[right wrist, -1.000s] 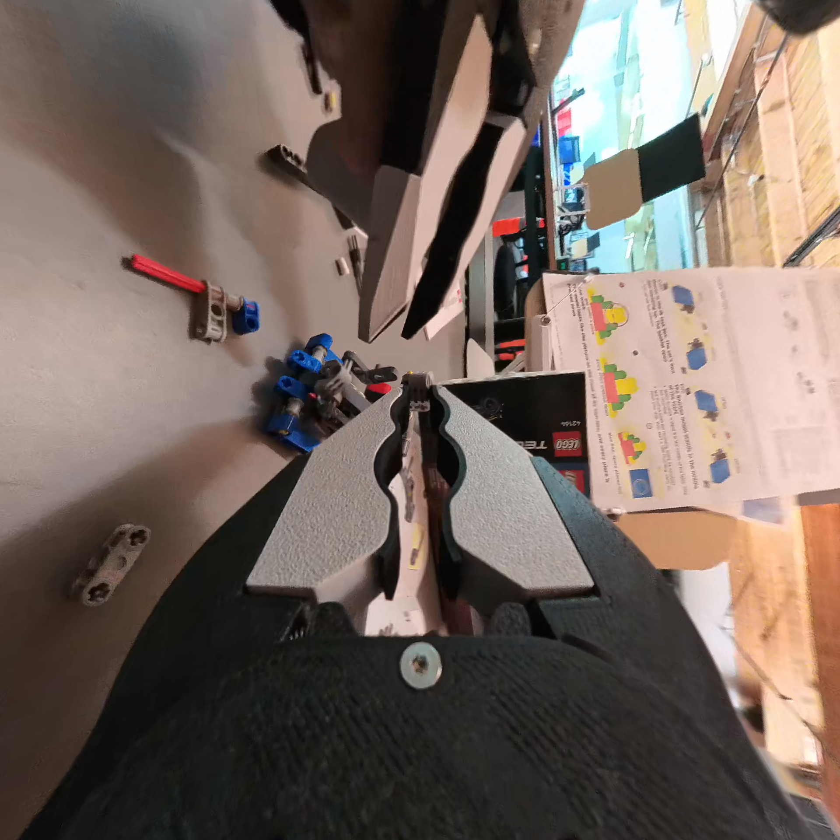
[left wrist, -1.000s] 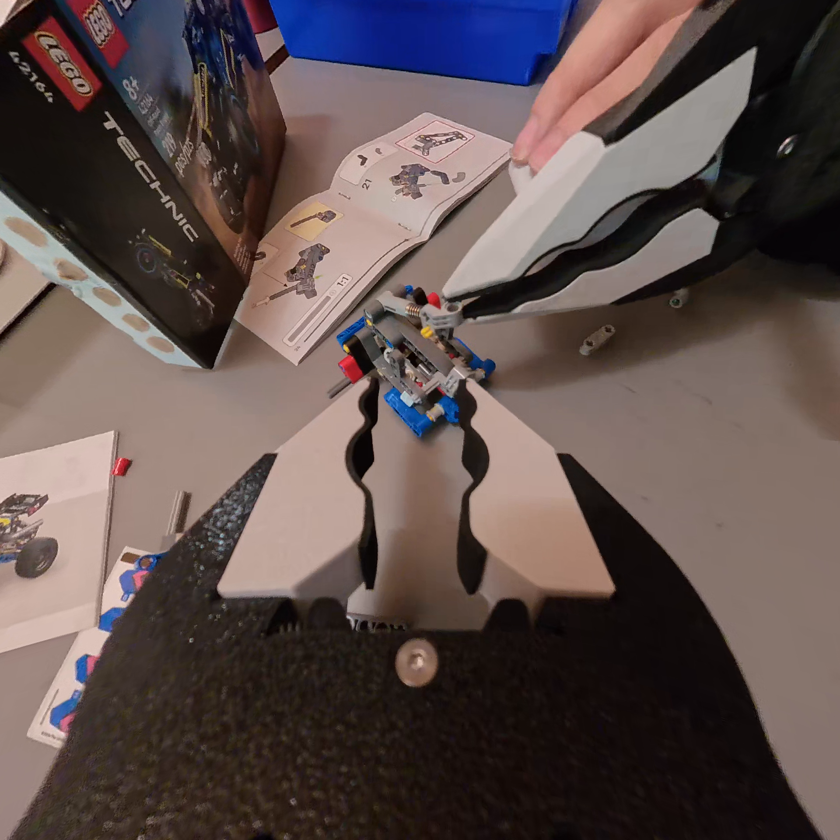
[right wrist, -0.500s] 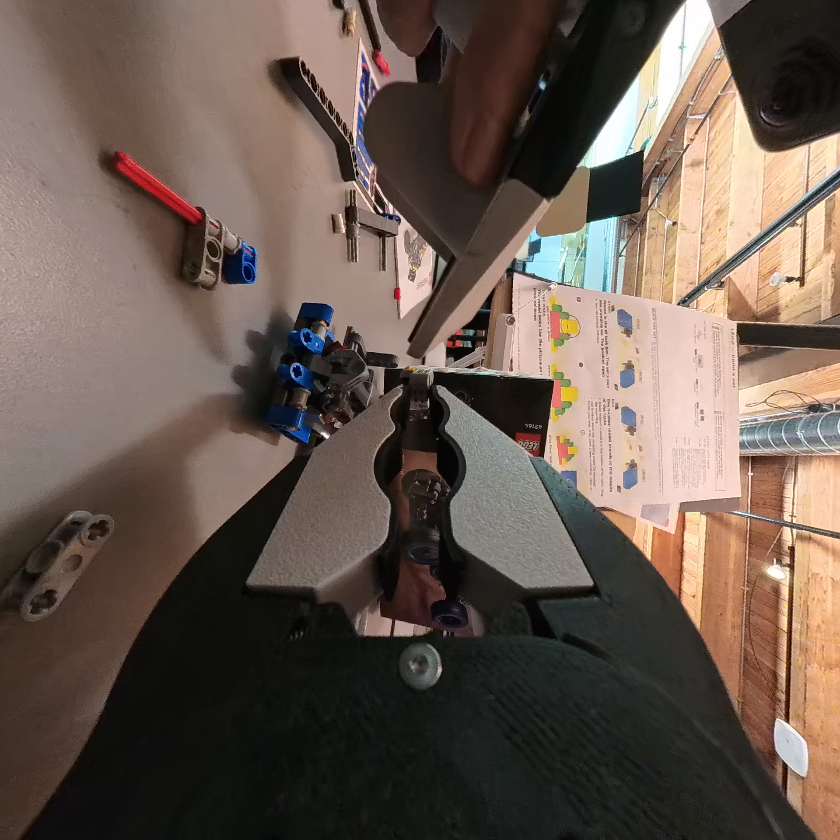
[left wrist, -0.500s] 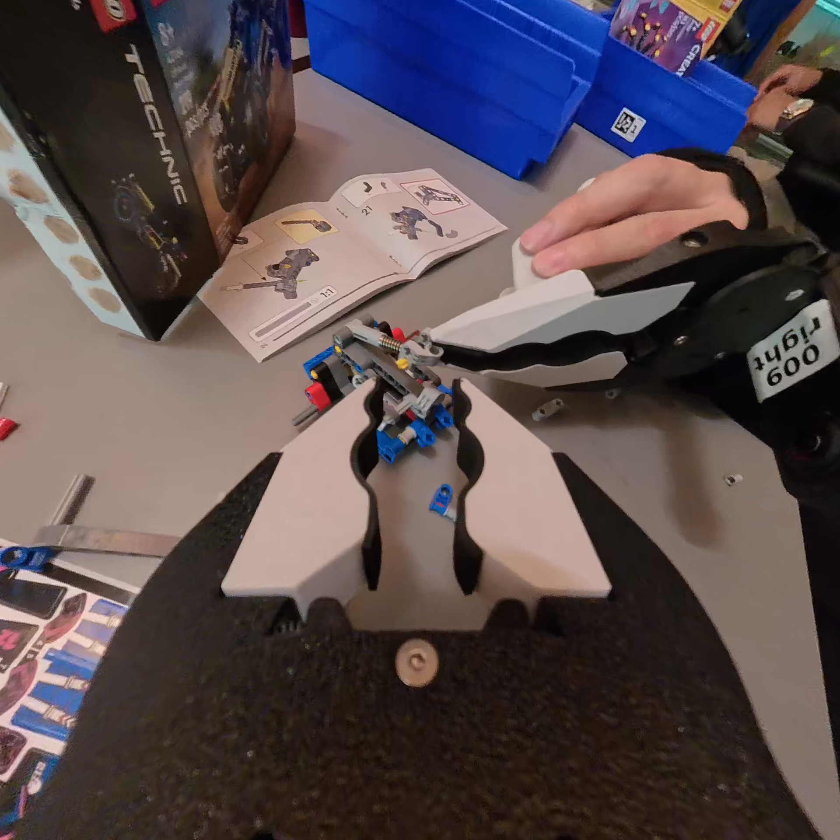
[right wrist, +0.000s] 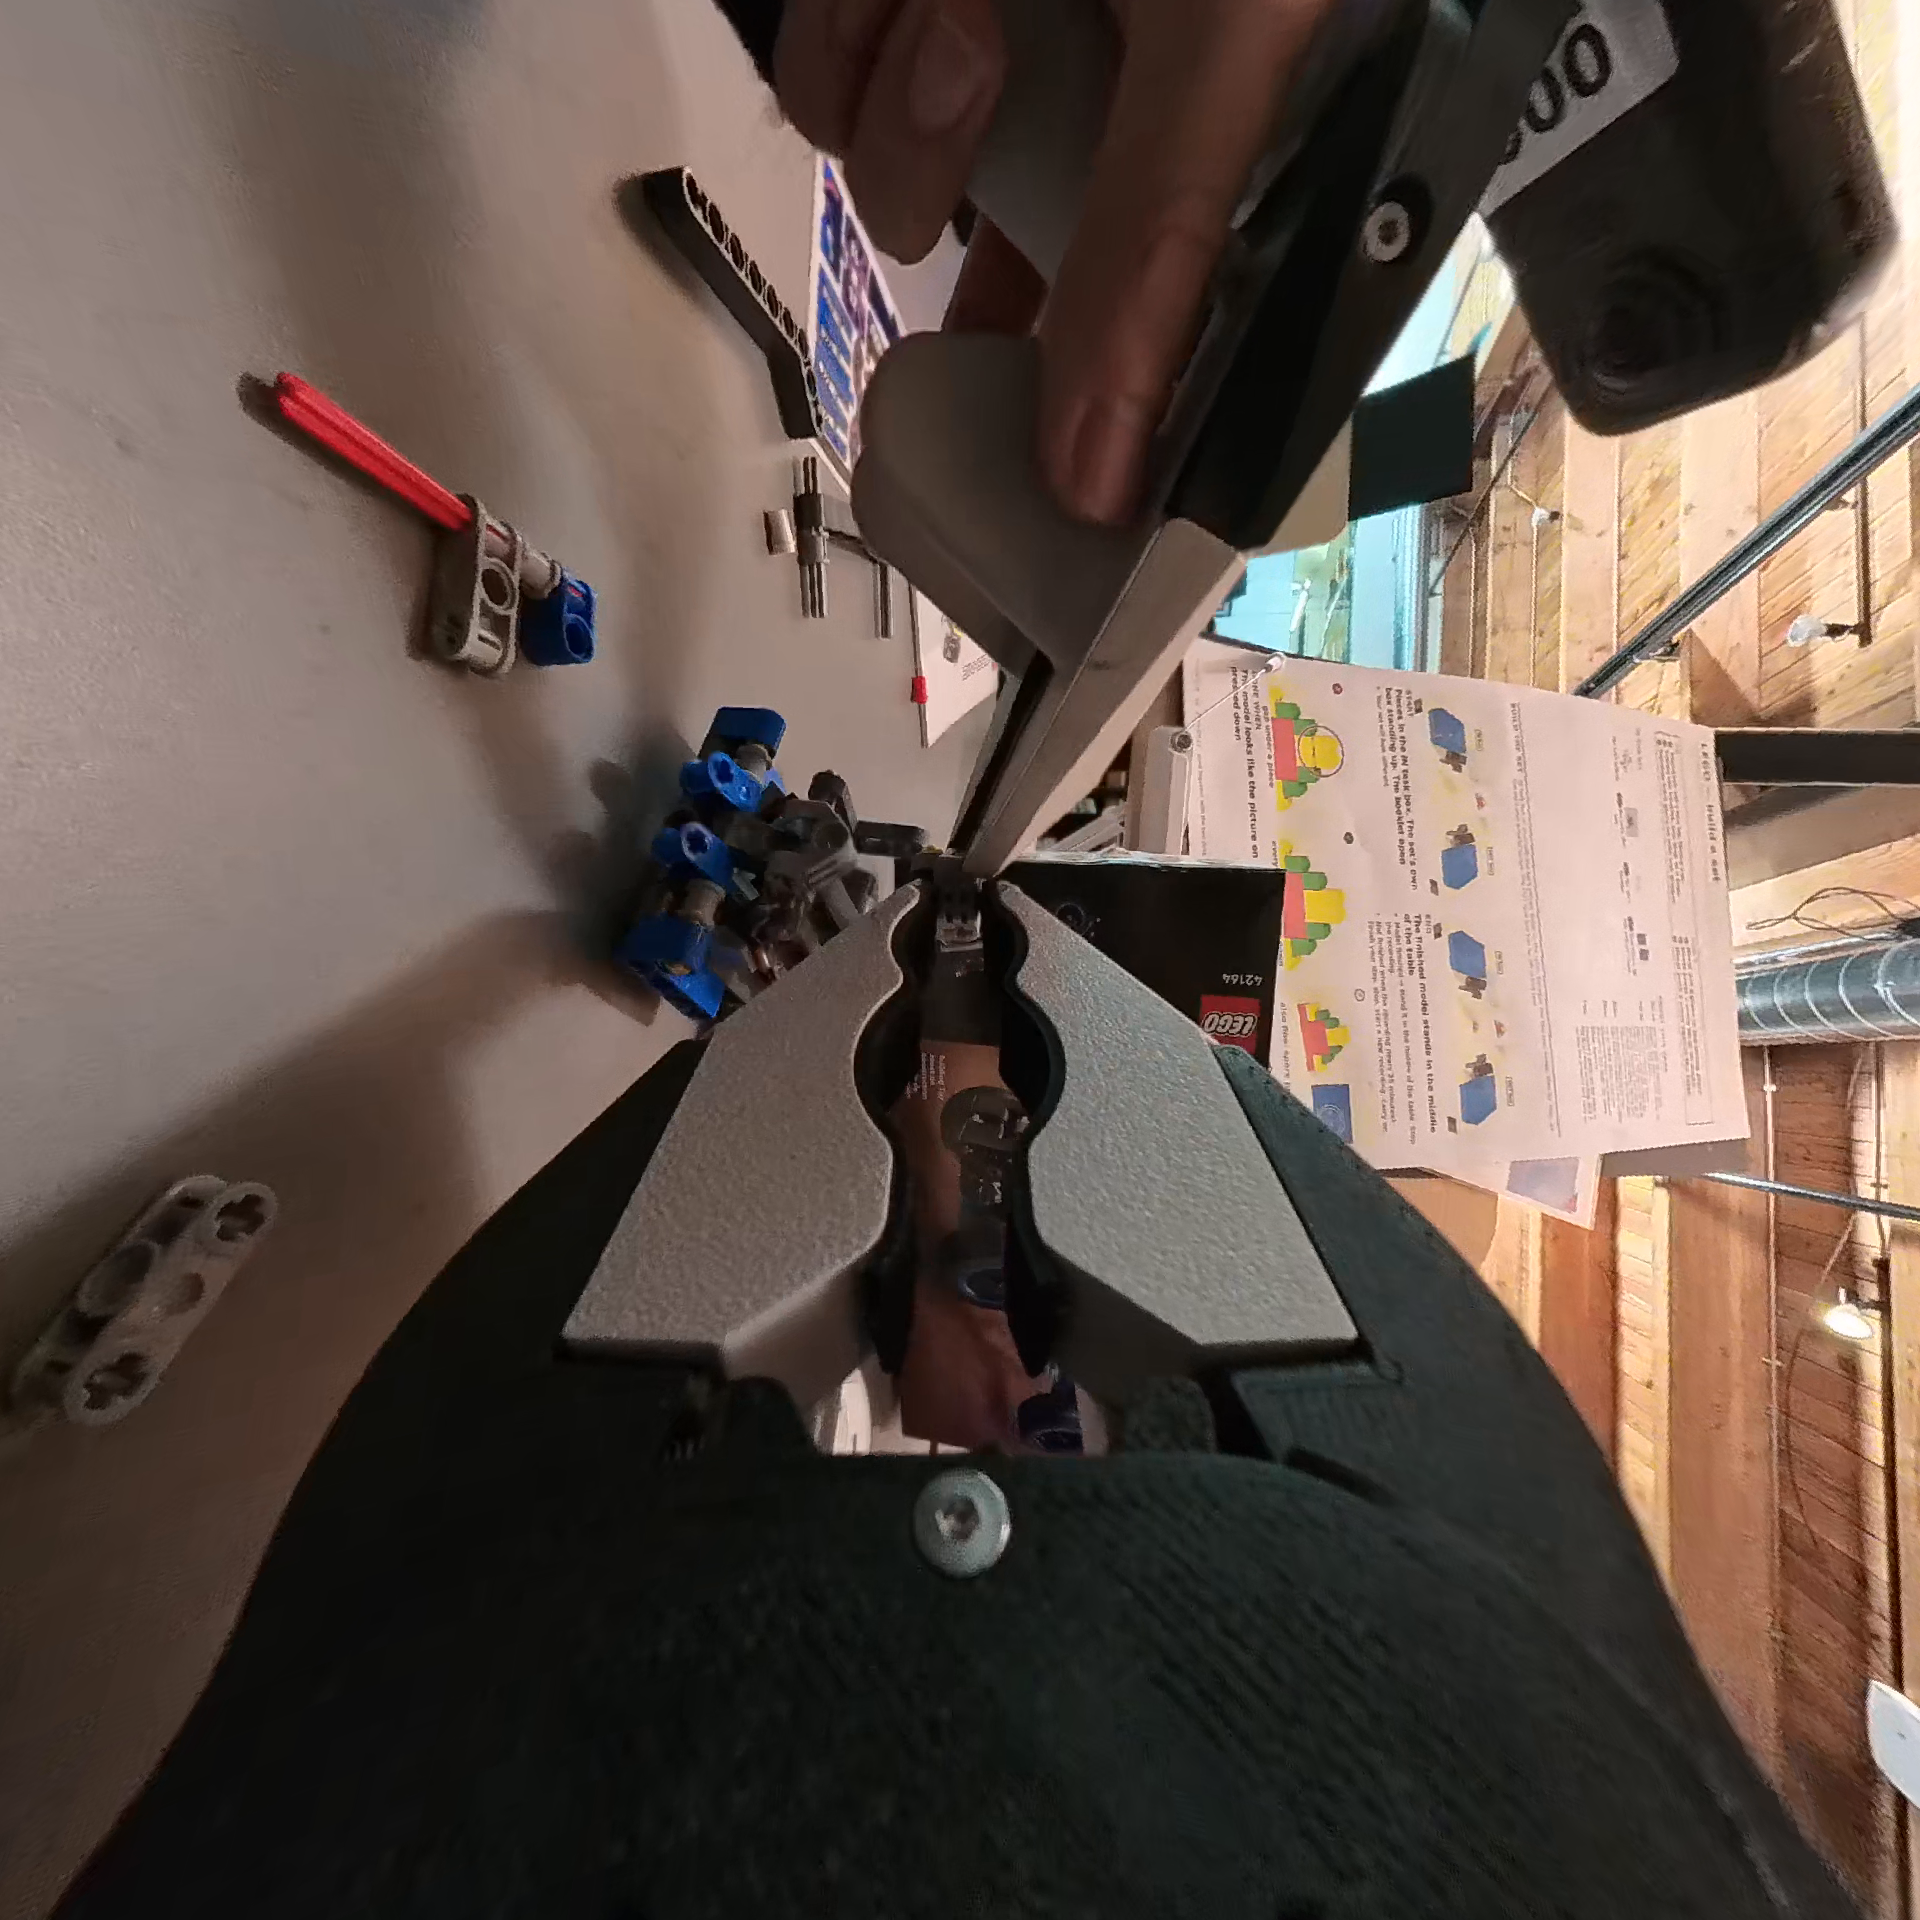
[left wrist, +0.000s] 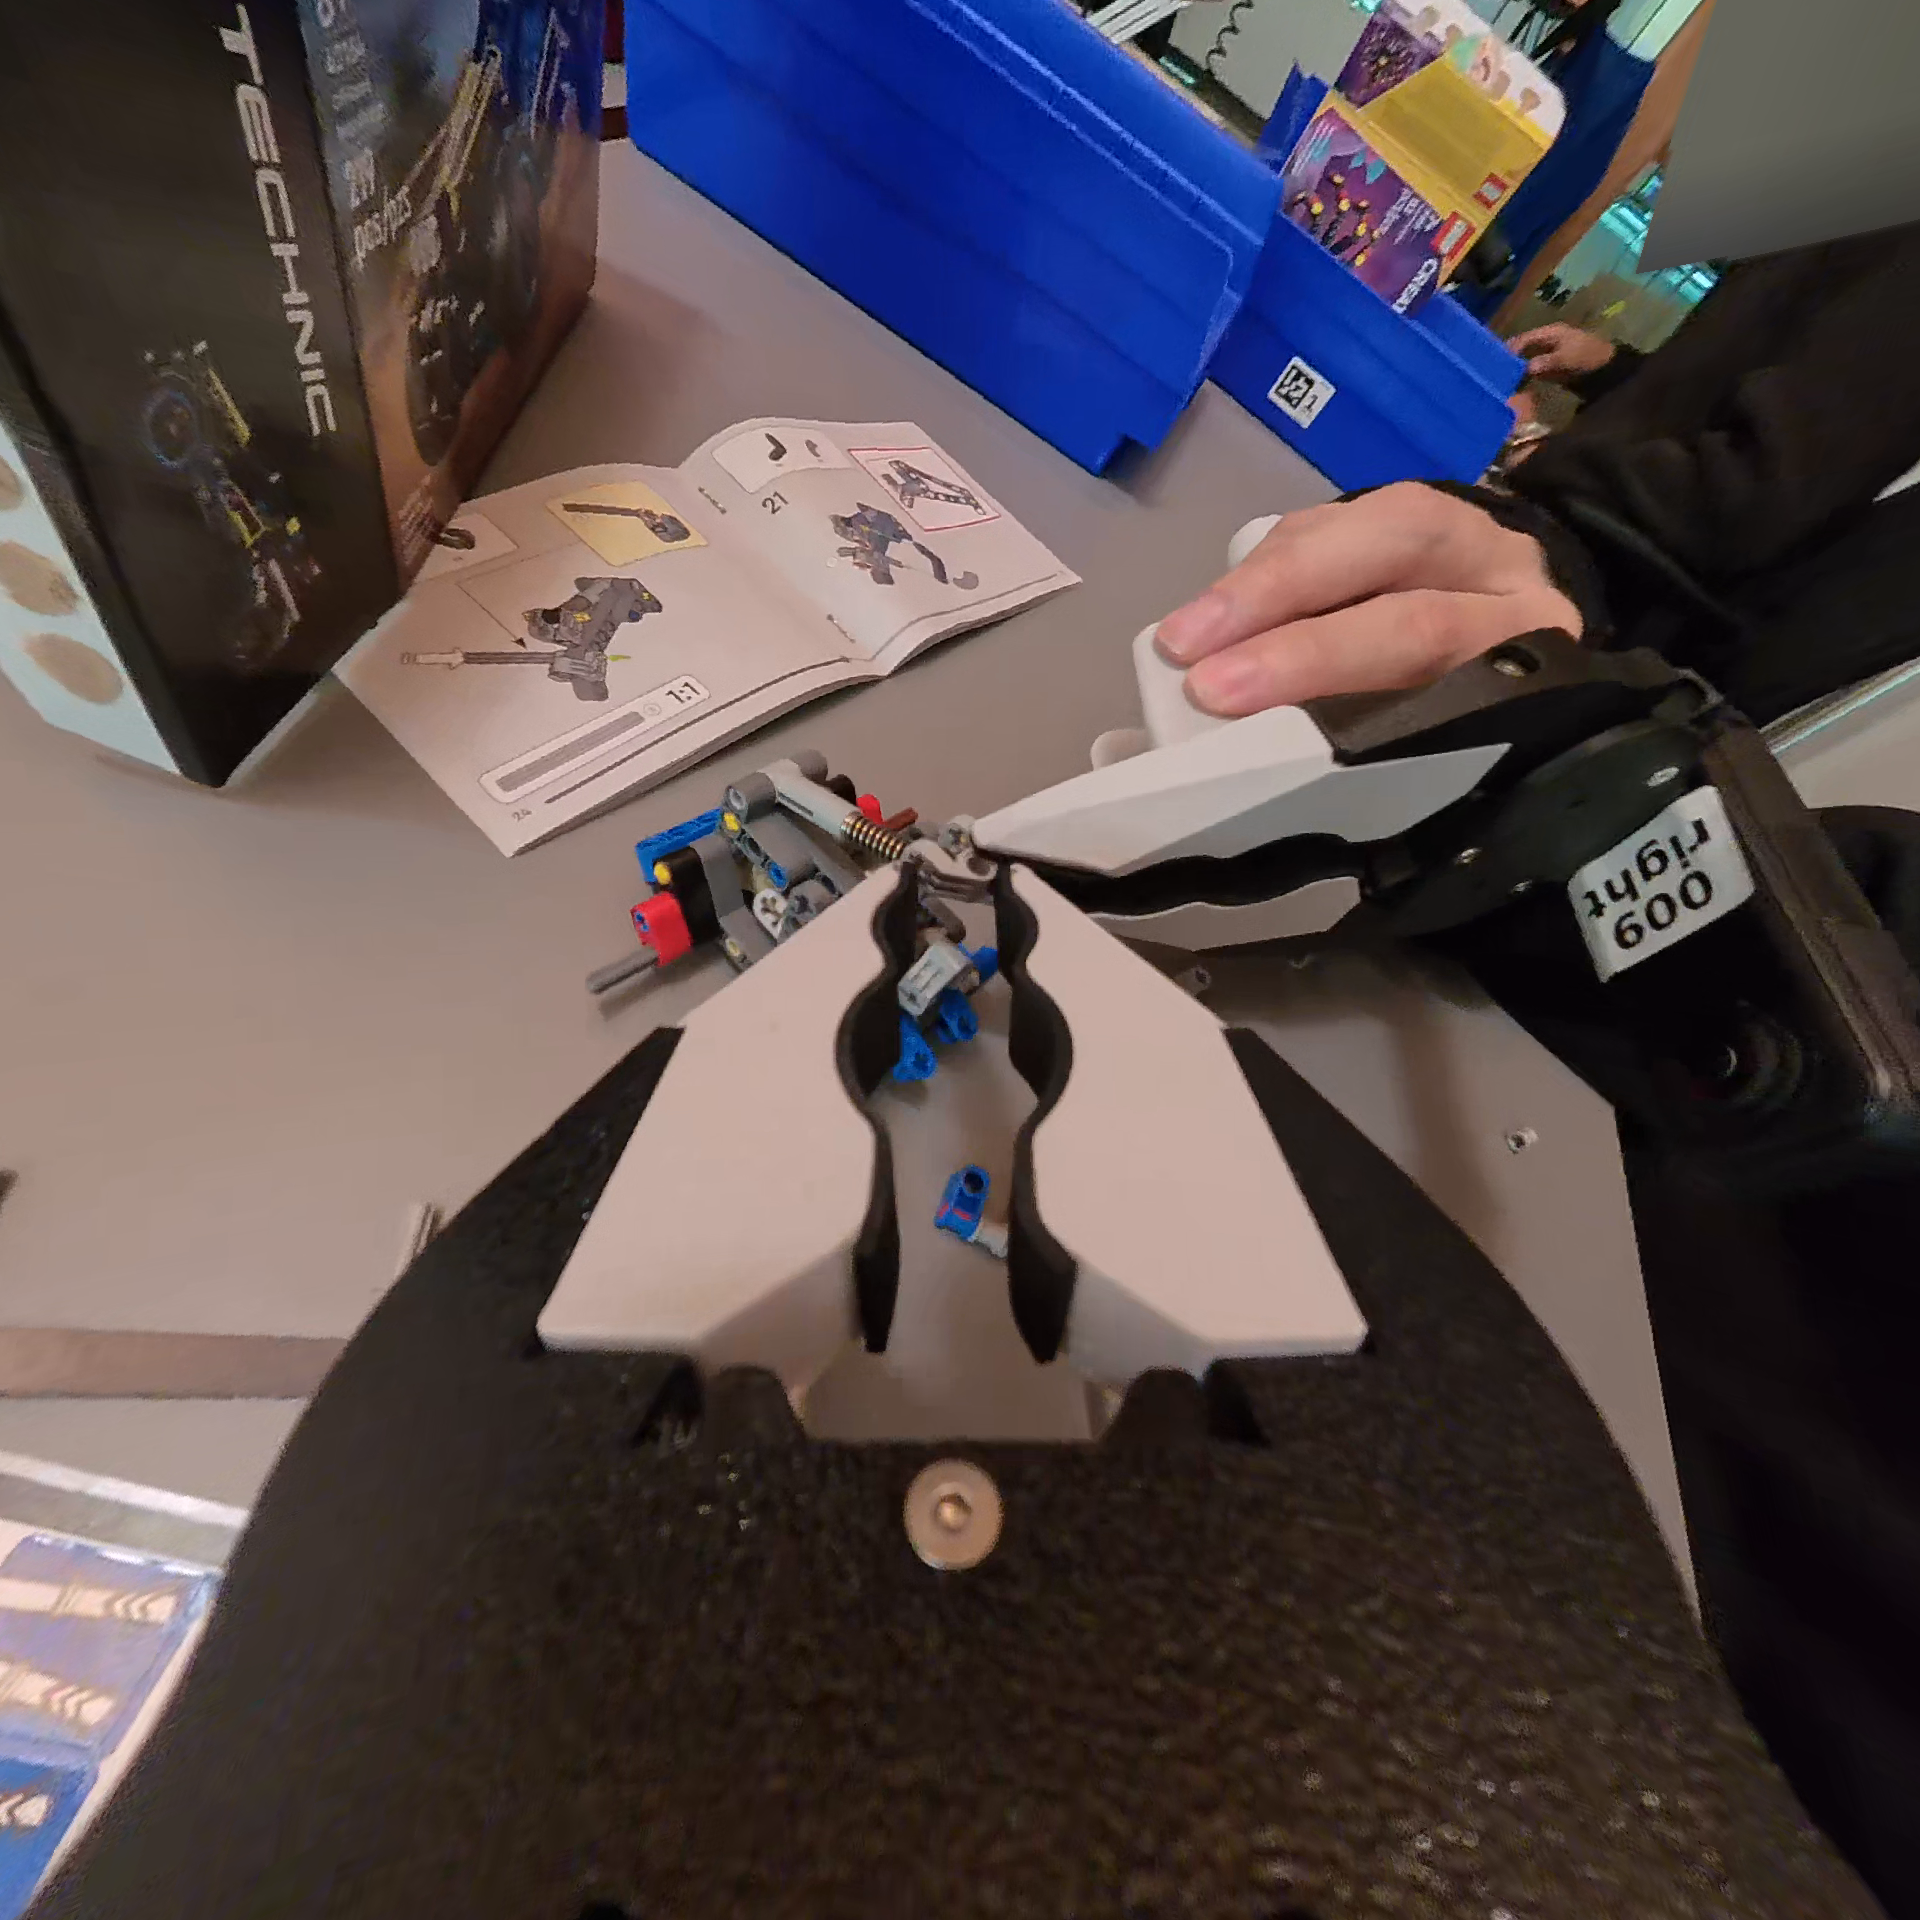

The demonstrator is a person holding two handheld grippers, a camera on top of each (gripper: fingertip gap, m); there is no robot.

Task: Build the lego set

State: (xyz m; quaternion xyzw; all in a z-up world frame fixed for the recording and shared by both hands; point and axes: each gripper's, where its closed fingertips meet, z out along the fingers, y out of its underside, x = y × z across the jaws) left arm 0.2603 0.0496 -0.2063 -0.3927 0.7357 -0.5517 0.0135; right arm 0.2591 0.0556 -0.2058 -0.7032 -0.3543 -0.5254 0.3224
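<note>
Both pairs of jaws stand nearly closed at the same spot, the grey end of the spring strut on the small brick assembly (left wrist: 769, 883). From the left, the left gripper (left wrist: 951, 883) has its fingertips narrowed around a grey bar of the assembly at that end; whether its pads press on the bar cannot be told. From the right, the right gripper (right wrist: 958, 894) pinches the grey strut tip between its pads, a hand (left wrist: 1371, 592) on top of it.

Along the table's left edge stands a dark set box (left wrist: 208, 343), with an open instruction booklet (left wrist: 707, 603) lying just beside it. The assembly sits near the middle of the table (left wrist: 260, 987), in front of the booklet. A loose blue pin (left wrist: 966, 1210) lies on the table near the assembly. Blue bins (left wrist: 935, 208) line the far edge. In the right wrist view a red axle with a grey and blue connector (right wrist: 468, 551) and a loose grey liftarm (right wrist: 145, 1299) lie well apart from the assembly.
</note>
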